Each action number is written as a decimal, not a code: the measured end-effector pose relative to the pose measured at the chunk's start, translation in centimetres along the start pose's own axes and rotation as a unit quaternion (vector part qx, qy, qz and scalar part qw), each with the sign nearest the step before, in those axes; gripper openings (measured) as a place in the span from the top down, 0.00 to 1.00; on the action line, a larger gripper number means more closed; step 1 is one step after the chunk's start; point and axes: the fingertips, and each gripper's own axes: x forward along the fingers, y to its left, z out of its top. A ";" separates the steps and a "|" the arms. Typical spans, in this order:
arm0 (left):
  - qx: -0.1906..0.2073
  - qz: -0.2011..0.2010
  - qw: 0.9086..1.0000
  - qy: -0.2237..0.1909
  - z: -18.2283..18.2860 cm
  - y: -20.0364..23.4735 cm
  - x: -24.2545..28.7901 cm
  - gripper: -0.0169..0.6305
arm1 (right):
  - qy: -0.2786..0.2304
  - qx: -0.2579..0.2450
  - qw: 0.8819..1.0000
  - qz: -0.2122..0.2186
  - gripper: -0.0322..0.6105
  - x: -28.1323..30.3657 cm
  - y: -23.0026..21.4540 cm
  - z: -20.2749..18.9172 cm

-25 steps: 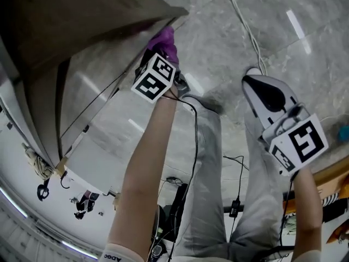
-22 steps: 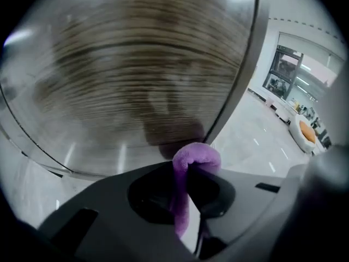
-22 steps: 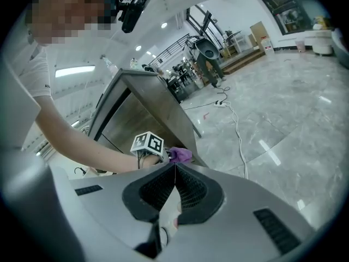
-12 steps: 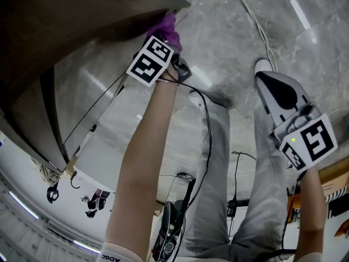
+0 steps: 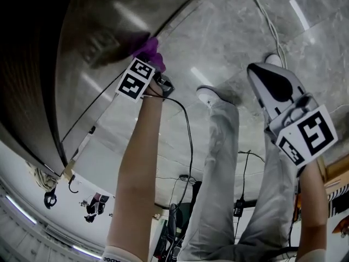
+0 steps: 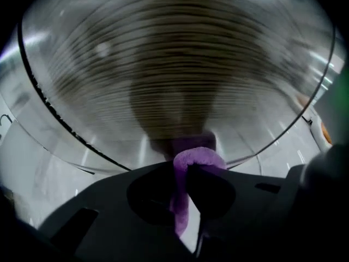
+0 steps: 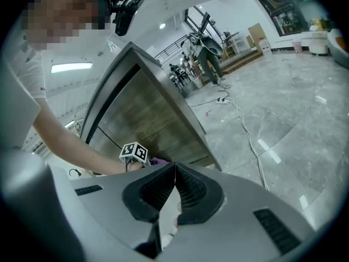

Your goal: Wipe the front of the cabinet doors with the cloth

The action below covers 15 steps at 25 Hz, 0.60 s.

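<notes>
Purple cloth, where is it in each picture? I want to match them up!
Head view: the purple cloth is upper middle-left, at the cabinet door.
Left gripper view: bottom middle, pinched in the left claw.
Right gripper view: a tiny purple bit left of centre, beside the marker cube.
Shared landmark: the wood-grain cabinet door shows in all three.
</notes>
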 end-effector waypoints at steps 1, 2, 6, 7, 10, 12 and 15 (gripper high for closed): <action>0.003 0.007 1.000 0.002 0.0 1.7 0.0 0.90 | 0.001 -0.001 1.000 0.004 0.91 0.7 0.9 -0.3; 0.002 0.015 1.000 0.005 -0.1 3.3 -0.1 0.90 | 0.002 -0.002 1.000 0.008 0.91 1.2 1.6 -0.7; -0.021 0.060 0.998 0.008 -0.6 9.0 -0.6 0.90 | 0.011 -0.005 1.000 0.023 0.91 2.4 3.9 -2.1; -0.025 0.070 0.997 0.005 -0.6 10.2 -0.8 0.90 | 0.013 -0.007 1.000 0.027 0.91 2.6 4.4 -2.3; -0.022 0.092 0.995 -0.005 -0.4 12.3 -1.6 0.90 | 0.021 -0.014 0.999 0.035 0.91 2.6 4.9 -2.7; -0.006 0.096 0.995 -0.007 -0.3 12.3 -2.2 0.90 | 0.024 -0.016 0.999 0.036 0.91 2.2 4.5 -2.7; 0.009 0.086 0.996 -0.008 -0.4 10.8 -3.0 0.90 | 0.022 -0.012 0.999 0.034 0.91 1.4 3.8 -2.2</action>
